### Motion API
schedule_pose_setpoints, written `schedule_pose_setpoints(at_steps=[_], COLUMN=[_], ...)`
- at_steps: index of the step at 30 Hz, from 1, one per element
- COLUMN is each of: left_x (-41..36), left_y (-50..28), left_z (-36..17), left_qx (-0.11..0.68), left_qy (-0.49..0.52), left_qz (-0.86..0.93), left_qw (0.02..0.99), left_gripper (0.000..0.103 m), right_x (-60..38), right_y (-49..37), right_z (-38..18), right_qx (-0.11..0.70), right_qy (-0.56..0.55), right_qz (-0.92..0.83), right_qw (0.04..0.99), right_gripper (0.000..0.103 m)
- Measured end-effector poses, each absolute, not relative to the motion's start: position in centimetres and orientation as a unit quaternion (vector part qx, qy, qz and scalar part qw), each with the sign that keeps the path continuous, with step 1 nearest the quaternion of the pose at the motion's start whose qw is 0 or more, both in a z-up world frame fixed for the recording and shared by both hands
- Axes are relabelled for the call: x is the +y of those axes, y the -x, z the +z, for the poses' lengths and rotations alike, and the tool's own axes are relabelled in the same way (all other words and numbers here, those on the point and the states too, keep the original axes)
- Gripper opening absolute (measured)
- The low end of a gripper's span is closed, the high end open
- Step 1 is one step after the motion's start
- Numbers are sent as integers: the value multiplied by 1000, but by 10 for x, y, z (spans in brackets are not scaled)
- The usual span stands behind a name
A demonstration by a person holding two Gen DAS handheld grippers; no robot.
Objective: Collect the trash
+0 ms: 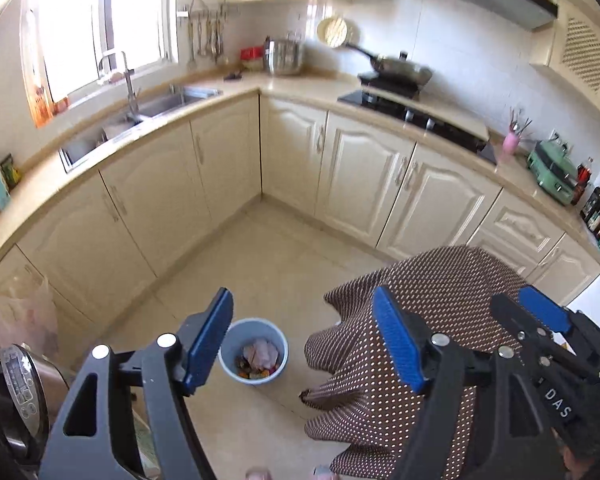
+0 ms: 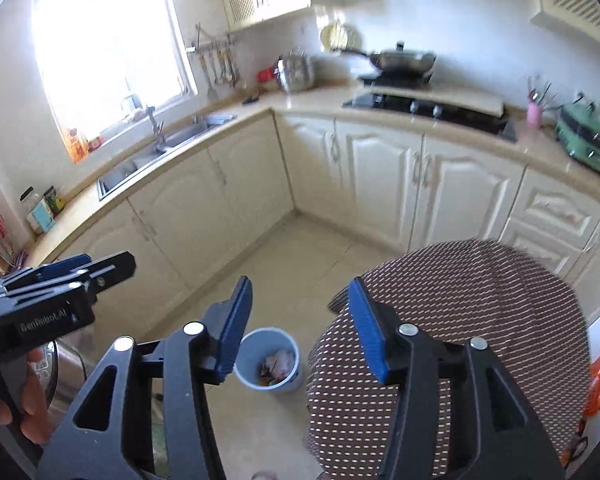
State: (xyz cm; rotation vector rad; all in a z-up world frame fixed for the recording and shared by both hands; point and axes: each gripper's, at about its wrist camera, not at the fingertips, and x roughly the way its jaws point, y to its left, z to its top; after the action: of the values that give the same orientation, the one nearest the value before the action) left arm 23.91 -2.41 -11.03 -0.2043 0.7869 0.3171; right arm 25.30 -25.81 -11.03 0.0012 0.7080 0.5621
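A light blue trash bin (image 1: 236, 360) stands on the tiled floor below both grippers. Crumpled paper and colourful wrappers (image 1: 260, 356) lie inside it. My left gripper (image 1: 304, 342) hangs high above the floor, open, with nothing between its blue pads (image 1: 210, 340). In the right wrist view the bin (image 2: 296, 364) shows between the fingers of my right gripper (image 2: 300, 330), which is also open and empty. Each gripper appears in the other's view: the right one (image 1: 520, 306) at the right edge, the left one (image 2: 100, 266) at the left, held by a hand (image 2: 24, 400).
A brown dotted cloth (image 1: 432, 292) covers a rounded thing right of the bin. Cream cabinets (image 1: 360, 176) line the L-shaped counter with a sink (image 1: 156, 108) and a stove with a wok (image 1: 400, 68). A rice cooker (image 1: 24, 392) and a plastic bag (image 1: 24, 312) sit at the lower left.
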Motion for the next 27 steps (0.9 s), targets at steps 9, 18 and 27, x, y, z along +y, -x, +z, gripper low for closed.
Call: schedule_pose_setpoints(at_steps=[9,18,27], left_x=[-41,-48,-49], left_y=[-178,-100,-44], left_z=[-60,-28,-20], left_qx=[329,270,244], left_qy=[75,44,19], left_qz=[125,87,72], left_qw=[933,958,967], left_gripper=[81,87,90], right_x=[-279,-287,-288], right_y=[-187,-114,-66], right_z=[-71,-65,-64], right_qx=[272,247,231], right_qy=[-3,-18,-17], right_qz=[228,181,157], right_qw=[935,952,960], right_gripper=[67,79,82])
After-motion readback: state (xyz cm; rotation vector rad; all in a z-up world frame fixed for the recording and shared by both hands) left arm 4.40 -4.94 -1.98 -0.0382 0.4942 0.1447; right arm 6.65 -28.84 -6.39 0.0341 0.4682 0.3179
